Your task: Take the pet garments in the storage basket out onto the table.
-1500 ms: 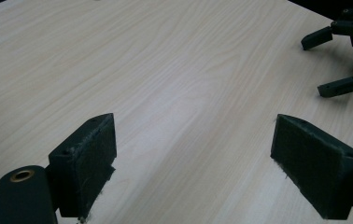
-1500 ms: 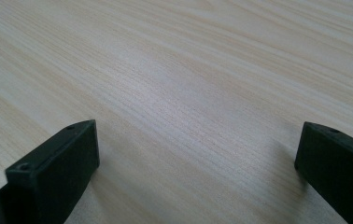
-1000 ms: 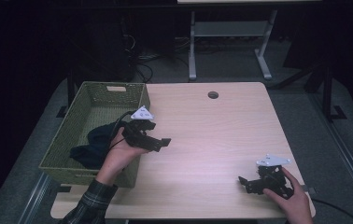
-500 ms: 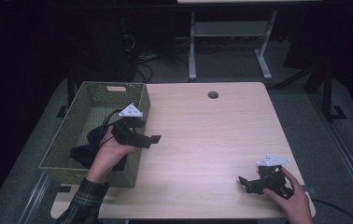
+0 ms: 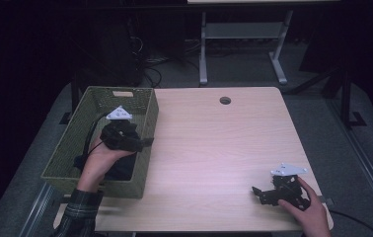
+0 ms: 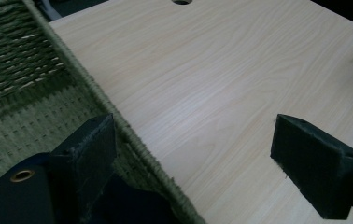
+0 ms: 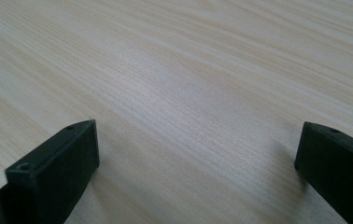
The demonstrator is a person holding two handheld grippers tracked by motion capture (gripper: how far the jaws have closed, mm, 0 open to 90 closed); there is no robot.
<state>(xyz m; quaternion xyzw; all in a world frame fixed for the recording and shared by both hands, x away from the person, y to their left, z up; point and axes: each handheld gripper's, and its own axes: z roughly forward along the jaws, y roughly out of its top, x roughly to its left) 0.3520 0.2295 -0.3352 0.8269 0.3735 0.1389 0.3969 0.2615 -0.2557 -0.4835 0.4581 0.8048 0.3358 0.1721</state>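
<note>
No writing, label, brand or number can be read anywhere — the small pale tag on the basket's far rim is too blurred to make out.

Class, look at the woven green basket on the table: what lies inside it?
Inside the basket lies a dark item with a brass eyelet, possibly cloth. The left gripper, jaws open, hangs over the rim, and the hand covers most of the item.

Black left gripper with grey triangular top plate, black right gripper likewise, plaid sleeve, trailing black cable.
</note>
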